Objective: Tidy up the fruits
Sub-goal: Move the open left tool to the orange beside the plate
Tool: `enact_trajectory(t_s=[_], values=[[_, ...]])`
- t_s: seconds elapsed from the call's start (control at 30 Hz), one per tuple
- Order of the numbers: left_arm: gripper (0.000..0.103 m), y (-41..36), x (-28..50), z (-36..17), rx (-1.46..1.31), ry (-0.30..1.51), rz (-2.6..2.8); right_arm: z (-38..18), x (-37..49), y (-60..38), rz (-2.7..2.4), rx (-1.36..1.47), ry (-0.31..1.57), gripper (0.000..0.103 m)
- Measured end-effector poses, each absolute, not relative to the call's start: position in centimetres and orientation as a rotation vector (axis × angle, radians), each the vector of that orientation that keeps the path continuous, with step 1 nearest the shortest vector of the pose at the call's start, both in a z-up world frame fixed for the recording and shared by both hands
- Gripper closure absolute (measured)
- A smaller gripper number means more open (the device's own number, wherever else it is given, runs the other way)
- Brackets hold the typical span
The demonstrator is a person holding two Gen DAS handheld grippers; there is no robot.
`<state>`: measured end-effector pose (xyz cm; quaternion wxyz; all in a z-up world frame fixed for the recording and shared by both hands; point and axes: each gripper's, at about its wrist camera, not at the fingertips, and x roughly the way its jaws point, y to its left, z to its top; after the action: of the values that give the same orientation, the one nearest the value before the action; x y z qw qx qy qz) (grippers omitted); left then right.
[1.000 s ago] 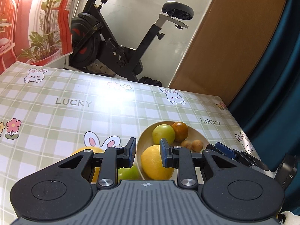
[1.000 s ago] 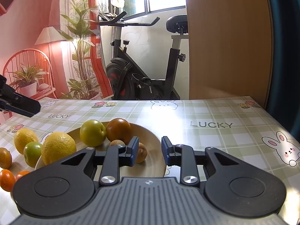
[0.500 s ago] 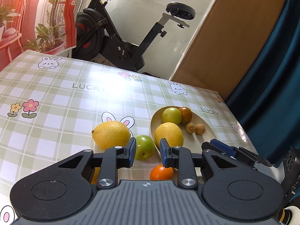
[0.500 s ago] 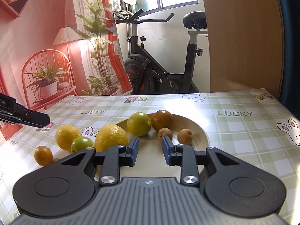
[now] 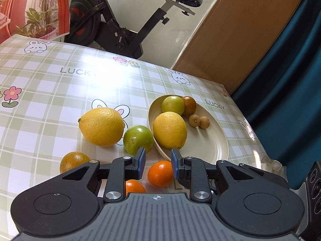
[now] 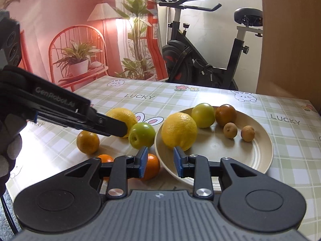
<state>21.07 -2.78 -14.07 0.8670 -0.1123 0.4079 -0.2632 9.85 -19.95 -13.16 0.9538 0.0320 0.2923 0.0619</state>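
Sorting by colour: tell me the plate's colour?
Plain cream plate, clearest in the right wrist view.

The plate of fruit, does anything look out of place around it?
Nothing spilled or damaged. Five fruits still lie off the plate on the tablecloth: a lemon, a green fruit touching the rim, and three small oranges.

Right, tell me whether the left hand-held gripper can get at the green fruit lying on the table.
Probably yes. The left hand-held gripper hangs just short of the green fruit with nothing between them, but its jaws are shut and must open first. The lemon and plate crowd its sides.
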Motion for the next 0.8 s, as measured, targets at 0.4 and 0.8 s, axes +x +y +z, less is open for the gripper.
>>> enact_trajectory(t_s=[0.4, 0.8], values=[[0.074, -4.5, 22.3, -15.6, -0.197, 0.908, -0.602, -15.0, 10.7, -19.2, 0.166, 0.06, 0.69, 0.072], [0.067, -5.5, 22.8, -16.6, -0.154, 0.954, -0.624, -16.5, 11.3, -20.2, 0.18, 0.125, 0.727, 0.067]])
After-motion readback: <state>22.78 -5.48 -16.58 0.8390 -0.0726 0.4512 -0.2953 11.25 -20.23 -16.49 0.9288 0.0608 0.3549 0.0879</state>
